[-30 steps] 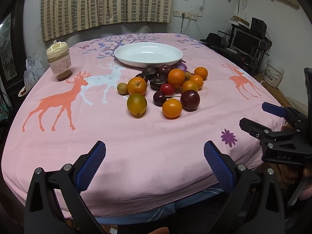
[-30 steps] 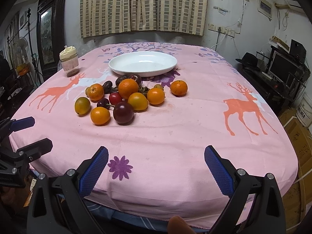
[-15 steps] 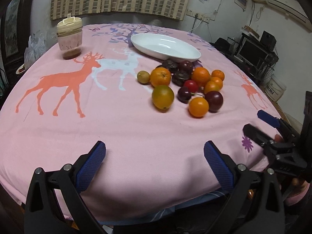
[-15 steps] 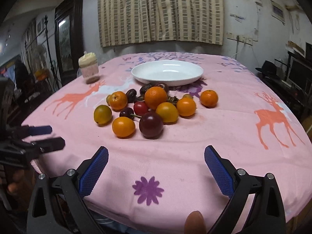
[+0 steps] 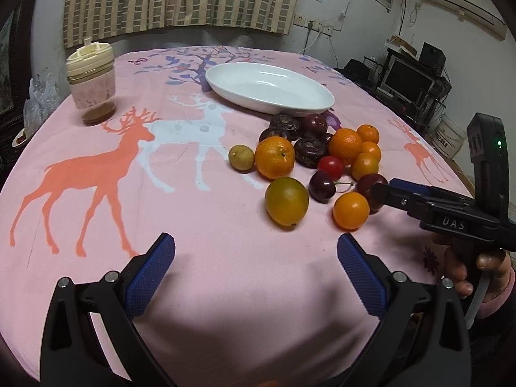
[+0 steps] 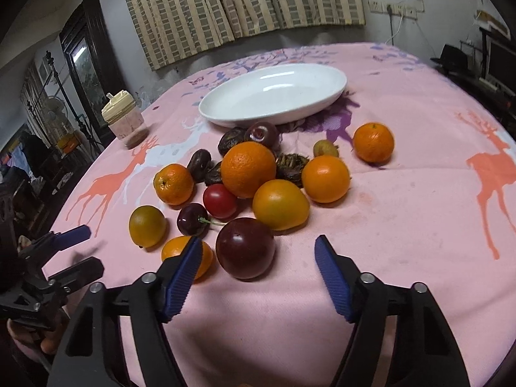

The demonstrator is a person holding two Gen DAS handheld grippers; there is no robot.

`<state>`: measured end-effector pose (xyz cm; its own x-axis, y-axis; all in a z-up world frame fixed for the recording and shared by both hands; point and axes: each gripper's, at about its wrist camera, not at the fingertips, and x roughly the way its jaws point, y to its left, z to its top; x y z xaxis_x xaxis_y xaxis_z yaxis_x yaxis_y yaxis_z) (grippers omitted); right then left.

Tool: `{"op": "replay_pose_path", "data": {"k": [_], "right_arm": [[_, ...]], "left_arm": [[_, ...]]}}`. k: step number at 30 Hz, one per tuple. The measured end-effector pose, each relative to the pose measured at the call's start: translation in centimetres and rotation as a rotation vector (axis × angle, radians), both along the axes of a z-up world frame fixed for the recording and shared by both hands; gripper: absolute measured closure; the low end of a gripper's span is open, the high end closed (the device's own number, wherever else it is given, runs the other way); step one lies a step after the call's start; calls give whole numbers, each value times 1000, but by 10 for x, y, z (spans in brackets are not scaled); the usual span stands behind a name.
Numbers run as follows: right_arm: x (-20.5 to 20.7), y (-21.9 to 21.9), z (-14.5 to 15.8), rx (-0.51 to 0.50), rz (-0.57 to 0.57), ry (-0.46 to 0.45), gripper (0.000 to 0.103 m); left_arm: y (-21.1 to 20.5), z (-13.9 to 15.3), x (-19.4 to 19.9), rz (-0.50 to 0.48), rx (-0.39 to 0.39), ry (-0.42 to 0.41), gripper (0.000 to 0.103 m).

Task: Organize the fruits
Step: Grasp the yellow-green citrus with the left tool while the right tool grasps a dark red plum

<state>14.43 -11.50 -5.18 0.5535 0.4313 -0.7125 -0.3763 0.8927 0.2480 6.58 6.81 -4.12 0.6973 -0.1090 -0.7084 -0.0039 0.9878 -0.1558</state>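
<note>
- Seen from the left wrist, the left tongs stood wide apart over bare pink deer-print cloth on the worktop, with nothing between the blue pads.
- Ahead of them lay the loose heap of fruit: a greenish-yellow round citrus nearest, a small smooth orange kumquat-like fruit beside it, and a dark red stemmed cherry just behind.
- Beyond the heap the shallow white oval ceramic dish sat empty, the likely place for the fruit.
- From the right side of this view the right tongs reached in next to the small orange fruit and the dark fruit behind it.
- Seen from the right wrist, the right tongs were closing, part-way in, with the dark maroon glossy round plum between the pads but not yet pressed.
- The plum touched the yellow-orange smooth fruit behind it, so it would probably nudge that neighbour if pushed.
- Judged by its shine, the plum would be light, smooth-skinned, prone to slip and easily bruised; a gentle hold across its widest middle seemed best.
- The round body would likely roll on the soft cloth if only one pad met it first.
- The large pebbled orange looked firmer and easier to grip.
</note>
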Motion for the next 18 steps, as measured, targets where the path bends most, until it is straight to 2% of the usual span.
{"op": "replay_pose_path", "data": {"k": [3, 5, 11, 12, 14, 15, 16, 18], "right_arm": [[6, 2, -8, 24, 2, 41, 41], [6, 3, -9, 19, 1, 31, 44], [4, 5, -8, -18, 27, 23, 44], [4, 5, -8, -20, 25, 23, 45], [5, 6, -8, -24, 24, 21, 45], [4, 6, -7, -20, 32, 22, 50], [4, 6, -7, -2, 48, 32, 64], [2, 5, -5, 12, 55, 46, 64]], "left_arm": [[1, -2, 12, -5, -16, 6, 4], [2, -2, 20, -4, -29, 13, 4], [-9, -6, 43, -42, 13, 58, 6], [-12, -7, 47, -56, 19, 66, 9], [-18, -10, 53, -84, 24, 92, 35], [-19, -12, 56, -95, 21, 104, 38], [-21, -14, 58, -101, 22, 114, 42], [-25, -17, 61, -101, 38, 124, 44]]}}
